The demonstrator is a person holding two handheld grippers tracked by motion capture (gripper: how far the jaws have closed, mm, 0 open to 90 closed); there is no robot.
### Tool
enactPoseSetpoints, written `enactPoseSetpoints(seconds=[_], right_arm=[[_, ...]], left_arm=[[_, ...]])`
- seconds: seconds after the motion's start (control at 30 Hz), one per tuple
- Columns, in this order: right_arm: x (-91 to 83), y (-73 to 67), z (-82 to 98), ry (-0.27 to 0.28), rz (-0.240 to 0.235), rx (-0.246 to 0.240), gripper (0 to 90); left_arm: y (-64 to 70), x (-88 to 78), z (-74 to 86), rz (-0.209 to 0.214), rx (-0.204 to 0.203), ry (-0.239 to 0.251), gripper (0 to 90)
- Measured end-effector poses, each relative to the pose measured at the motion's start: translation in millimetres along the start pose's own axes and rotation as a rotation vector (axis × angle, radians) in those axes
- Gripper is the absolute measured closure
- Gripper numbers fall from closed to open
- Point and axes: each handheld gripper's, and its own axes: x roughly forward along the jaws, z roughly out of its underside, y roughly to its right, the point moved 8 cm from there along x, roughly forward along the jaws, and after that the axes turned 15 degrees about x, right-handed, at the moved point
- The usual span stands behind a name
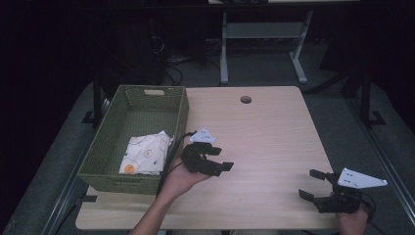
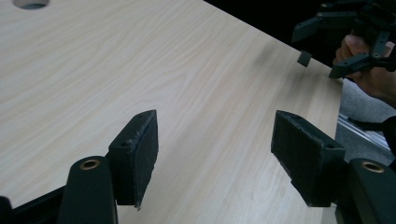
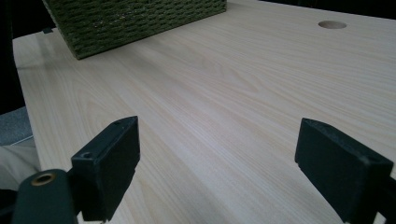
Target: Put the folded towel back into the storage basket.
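A green woven basket (image 1: 110,147) stands on the left part of the light wooden table (image 1: 269,132). A folded white cloth (image 1: 144,154) with small printed motifs lies inside it. Just right of the basket, a hand holds my left gripper (image 1: 222,158) above the table, open and empty. In the left gripper view its jaws stand wide apart (image 2: 219,149) over bare wood. My right gripper (image 1: 308,183) is near the table's front right corner, also open and empty; its pads (image 3: 112,163) frame bare tabletop. The basket's side (image 3: 130,18) lies far ahead of it.
A round cable hole (image 1: 245,99) sits near the table's far edge. The right hand with its gripper (image 2: 345,42) appears at the table's edge in the left gripper view. Dark floor, cables and grey desk legs (image 1: 223,54) lie beyond the table.
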Motion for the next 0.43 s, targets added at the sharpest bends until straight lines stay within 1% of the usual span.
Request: enactPoseSetpoints(seconds=[0.07,0.1,0.13,0.2,0.3,0.37,0.4,0.43], right_arm=[[0.1,0.6,0.2,-0.002,0.002,-0.001,13.5],[0.2,1.0,0.4,-0.004,0.004,-0.002,13.5],[0.4,1.1,0.5,-0.005,0.005,-0.003,13.5],[0.6,1.1,1.0,-0.012,0.006,-0.004,13.5],[0.2,0.5,1.1,-0.012,0.008,-0.009,13.5],[-1.4,0.1,0.1,-0.004,0.013,-0.011,13.5],[-2.0,-0.6,-0.5,0.001,0.009,-0.010,13.5],[-2.4,-0.5,-0.7,0.004,0.007,-0.014,13.5]], left_arm=[[4.6,5.7,3.4,0.001,0.008,-0.016,31.6],[5.9,7.7,4.8,-0.006,0.020,-0.023,31.7],[7.7,10.4,7.9,-0.015,0.041,-0.042,31.7],[11.2,14.9,11.3,-0.013,0.037,-0.041,31.6],[18.3,20.0,14.8,-0.015,0.059,-0.053,31.3],[22.3,23.5,17.8,-0.018,0.091,-0.069,31.1],[24.3,25.8,19.5,-0.021,0.097,-0.071,30.7],[26.3,27.9,21.4,-0.015,0.098,-0.069,30.4]])
